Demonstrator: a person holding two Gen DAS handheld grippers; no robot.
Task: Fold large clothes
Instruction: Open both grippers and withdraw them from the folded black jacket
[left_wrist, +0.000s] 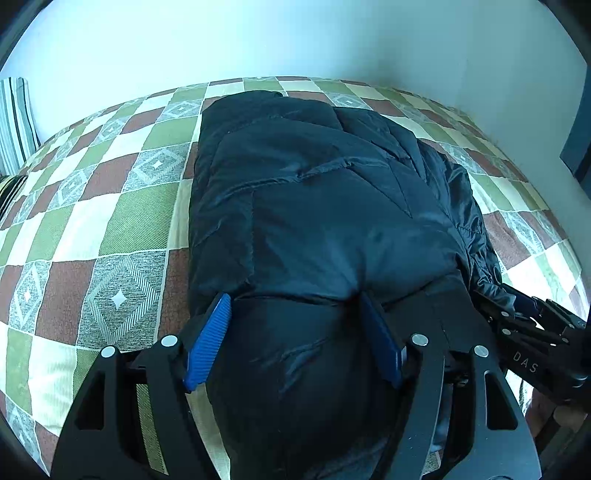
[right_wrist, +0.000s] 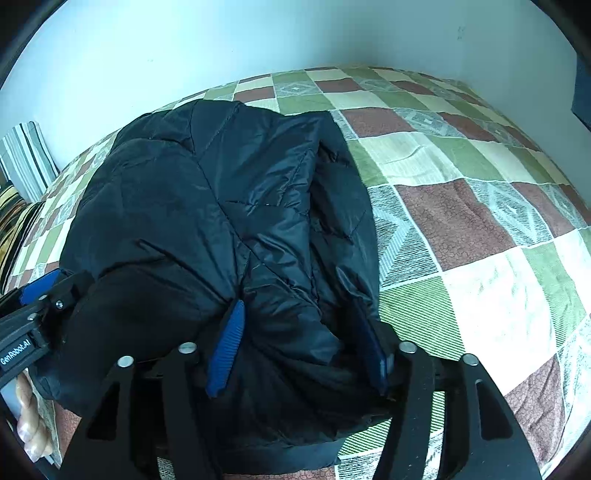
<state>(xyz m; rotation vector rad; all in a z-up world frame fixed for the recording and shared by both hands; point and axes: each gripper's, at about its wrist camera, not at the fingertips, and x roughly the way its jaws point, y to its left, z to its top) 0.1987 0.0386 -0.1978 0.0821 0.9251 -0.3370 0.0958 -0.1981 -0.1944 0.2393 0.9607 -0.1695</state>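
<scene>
While the dark puffer jacket (left_wrist: 314, 206) lies on the checkered bed (left_wrist: 122, 221) with sides already turned in, left claw (left_wrist: 295, 339) and right claw (right_wrist: 299, 343) each clamp its near end; final lengthwise fold apparently remains

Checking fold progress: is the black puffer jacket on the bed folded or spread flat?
Folded. The black puffer jacket lies as a compact bundle with layers doubled over on the checkered bedspread, no sleeves spread out.
</scene>
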